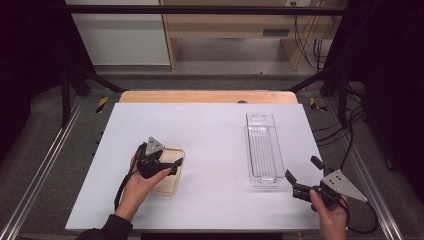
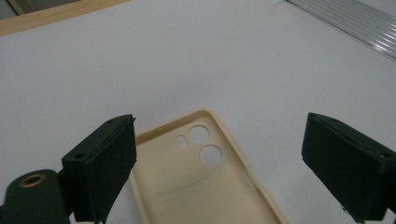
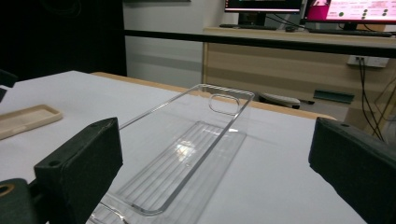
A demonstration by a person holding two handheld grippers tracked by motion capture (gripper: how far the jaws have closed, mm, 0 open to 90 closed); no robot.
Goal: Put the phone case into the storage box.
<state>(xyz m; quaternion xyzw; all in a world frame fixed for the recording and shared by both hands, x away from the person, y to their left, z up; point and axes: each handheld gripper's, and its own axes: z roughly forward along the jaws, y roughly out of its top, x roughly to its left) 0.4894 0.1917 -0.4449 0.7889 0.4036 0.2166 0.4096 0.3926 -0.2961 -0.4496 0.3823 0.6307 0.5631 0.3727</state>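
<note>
The beige, soft-looking phone case (image 2: pixel 205 177) lies flat and hollow side up on the white tabletop (image 1: pixel 210 135), so its raised rim offers an edge to pinch. The left tool (image 1: pixel 172 165) hovers just over it, jaws wide, forearm angled inward. The right tool (image 1: pixel 302 175), also wide, faces the near end of the clear, ribbed plastic tray (image 1: pixel 262 150), wrist low.

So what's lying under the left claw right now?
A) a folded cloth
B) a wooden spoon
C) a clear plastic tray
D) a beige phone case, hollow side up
D: the left claw, jaws spread wide, hangs over a beige phone case lying hollow side up on the white table, its camera cut-outs plain to see.
</note>
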